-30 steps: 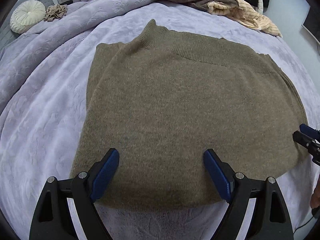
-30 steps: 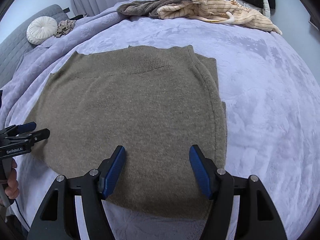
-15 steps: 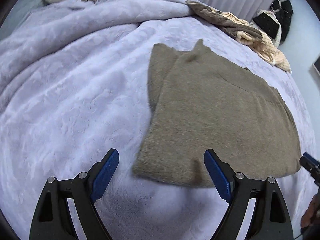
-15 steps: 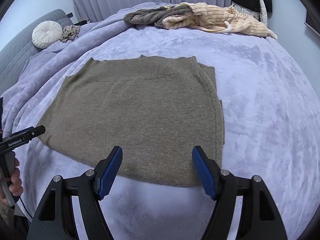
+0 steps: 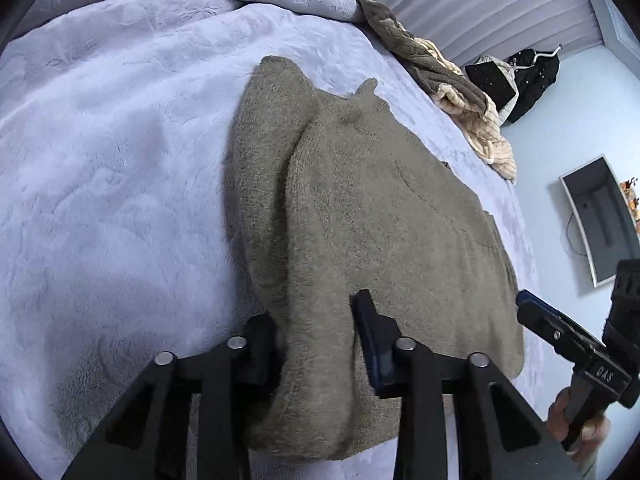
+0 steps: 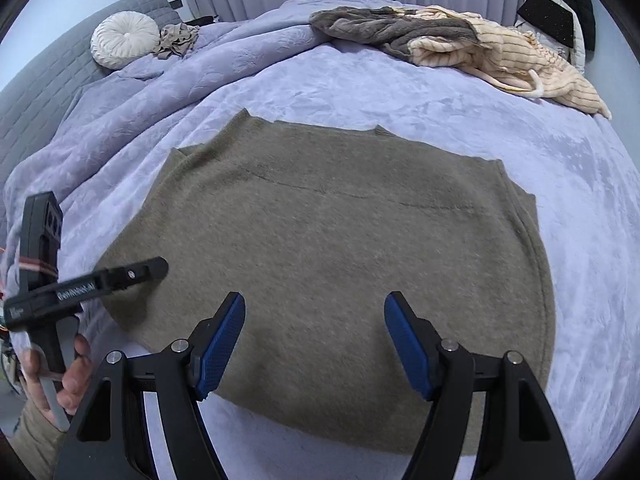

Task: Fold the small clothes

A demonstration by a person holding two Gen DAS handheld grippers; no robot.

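An olive-brown knit sweater (image 6: 340,248) lies flat on the lavender bed cover (image 6: 580,208), sleeves folded under. My left gripper (image 5: 316,320) is shut on the sweater's (image 5: 384,208) near left corner, the knit bunched between its fingers. It also shows in the right wrist view (image 6: 152,270) at the sweater's left edge. My right gripper (image 6: 314,324) is open and empty over the sweater's near hem. It shows at the right edge of the left wrist view (image 5: 528,304).
A pile of beige striped and grey clothes (image 6: 460,40) lies at the far side of the bed. A round white cushion (image 6: 124,40) sits on a grey sofa at far left. A dark garment (image 5: 532,76) hangs by the right wall.
My left gripper swung to the sweater's left corner and closed on it. My right gripper moved forward over the near hem and stayed open.
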